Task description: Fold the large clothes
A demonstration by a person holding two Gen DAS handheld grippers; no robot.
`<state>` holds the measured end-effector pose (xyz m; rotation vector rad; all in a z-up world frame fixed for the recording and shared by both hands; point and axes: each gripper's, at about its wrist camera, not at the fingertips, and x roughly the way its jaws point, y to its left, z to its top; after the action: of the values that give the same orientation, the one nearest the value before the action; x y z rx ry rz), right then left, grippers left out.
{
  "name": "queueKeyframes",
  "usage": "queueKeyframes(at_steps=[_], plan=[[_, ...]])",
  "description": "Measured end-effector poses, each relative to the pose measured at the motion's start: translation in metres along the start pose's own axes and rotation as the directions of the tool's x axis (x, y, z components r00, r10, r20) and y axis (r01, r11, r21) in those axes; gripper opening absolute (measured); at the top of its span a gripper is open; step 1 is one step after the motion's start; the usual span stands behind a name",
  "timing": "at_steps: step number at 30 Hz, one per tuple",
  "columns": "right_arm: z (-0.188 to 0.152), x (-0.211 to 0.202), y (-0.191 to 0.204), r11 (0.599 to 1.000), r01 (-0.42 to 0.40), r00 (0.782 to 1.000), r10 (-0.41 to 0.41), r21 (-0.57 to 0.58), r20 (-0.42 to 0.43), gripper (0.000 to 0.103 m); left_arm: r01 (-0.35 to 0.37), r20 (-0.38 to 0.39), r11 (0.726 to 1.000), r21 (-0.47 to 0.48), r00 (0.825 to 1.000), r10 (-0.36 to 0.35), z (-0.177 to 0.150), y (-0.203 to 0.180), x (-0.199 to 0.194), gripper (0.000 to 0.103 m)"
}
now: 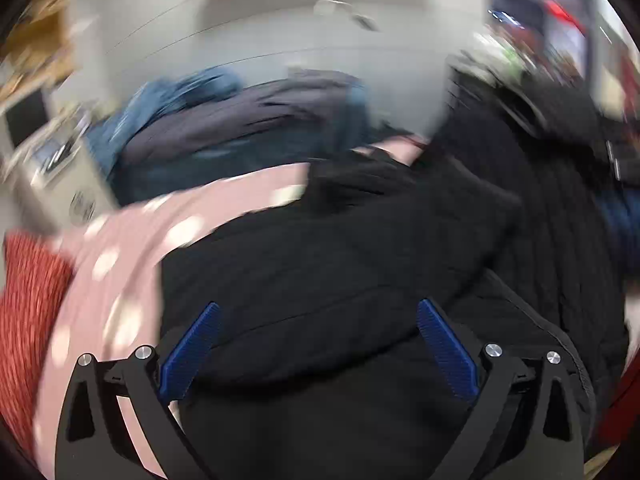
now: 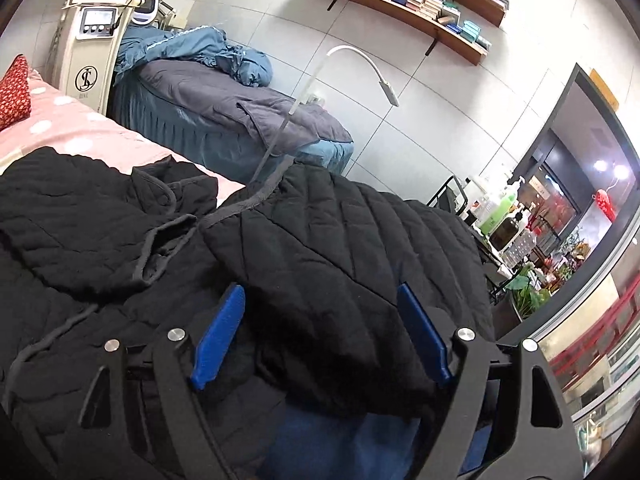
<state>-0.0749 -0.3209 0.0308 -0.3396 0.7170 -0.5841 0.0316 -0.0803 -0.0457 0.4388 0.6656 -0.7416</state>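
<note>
Blurred view — open left tongs (image 1: 318, 308) over black jacket (image 1: 340, 248), pink sheet (image 1: 120, 248)

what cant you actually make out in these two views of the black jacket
- Left wrist view: motion blur smears everything beyond the black jacket; the shelves and the far bed are unreadable.
- Right wrist view: the jacket's near hem is hidden behind the right gripper.
- Right wrist view: the books on the shelf are too small to read.

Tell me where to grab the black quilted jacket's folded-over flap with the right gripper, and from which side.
Take the black quilted jacket flap by its near hem, coming in low from the viewer's side. That edge lifts off the layer beneath and already lies between the open right gripper fingers; the far, grey-trimmed edge lies flat and gives less to pinch.
</note>
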Motion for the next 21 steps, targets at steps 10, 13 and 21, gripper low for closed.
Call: queueKeyframes(at_steps=[10,13,21], plan=[[-0.021,-0.034,-0.036,0.997,0.042,0.999,-0.042,0.067,-0.012,0.078,-0.055,-0.128,0.994,0.091,0.990,0.067,0.039,-0.085,0.118,0.026],[-0.027,-0.039,-0.046,0.996,0.061,0.998,-0.060,0.072,-0.010,0.078,-0.106,-0.084,0.990,-0.093,0.992,0.098,0.049,-0.017,0.101,0.015],[-0.013,-0.029,-0.030,0.999,0.017,0.999,-0.019,0.041,0.034,0.078,-0.418,-0.092,0.684,-0.598,0.883,0.460,-0.009,0.238,-0.025,0.017]])
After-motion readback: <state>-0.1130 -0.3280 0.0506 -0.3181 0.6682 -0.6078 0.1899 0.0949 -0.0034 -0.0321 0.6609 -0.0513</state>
